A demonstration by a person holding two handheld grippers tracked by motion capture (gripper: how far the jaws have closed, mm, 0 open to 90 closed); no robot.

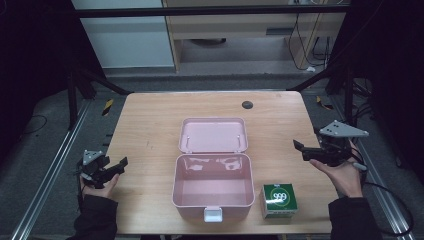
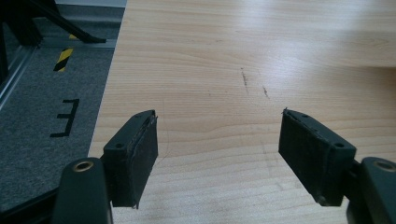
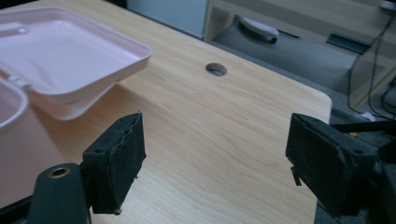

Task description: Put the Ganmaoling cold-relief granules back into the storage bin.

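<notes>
Subject item: a small green box [image 1: 279,200] stands on the desk [image 1: 150,125] near its front edge, just beside the right wall of an open pink case [image 1: 190,210] and apart from it.

Handling judgement: the box looks like light printed card, stiff enough to hold but likely to dent under a hard squeeze. It is best taken across two opposite flat sides, from above.

Right gripper [image 1: 301,149]: held above the desk's right edge, well behind the box, jaws spread wide with nothing between them.

Left gripper [image 1: 121,164]: at the desk's left front edge, well apart from the box, jaws likewise wide and empty over bare wood.

Surroundings: the case's lid [image 1: 213,135] lies folded back behind the tub, and the tub appears empty. A white latch [image 1: 213,215] sits on the front wall. A dark cable hole [image 1: 247,104] lies near the far edge.

Obstructions: the nearby case wall leaves little room for a jaw on the box's left side, so a front-to-back grip looks cleaner.
</notes>
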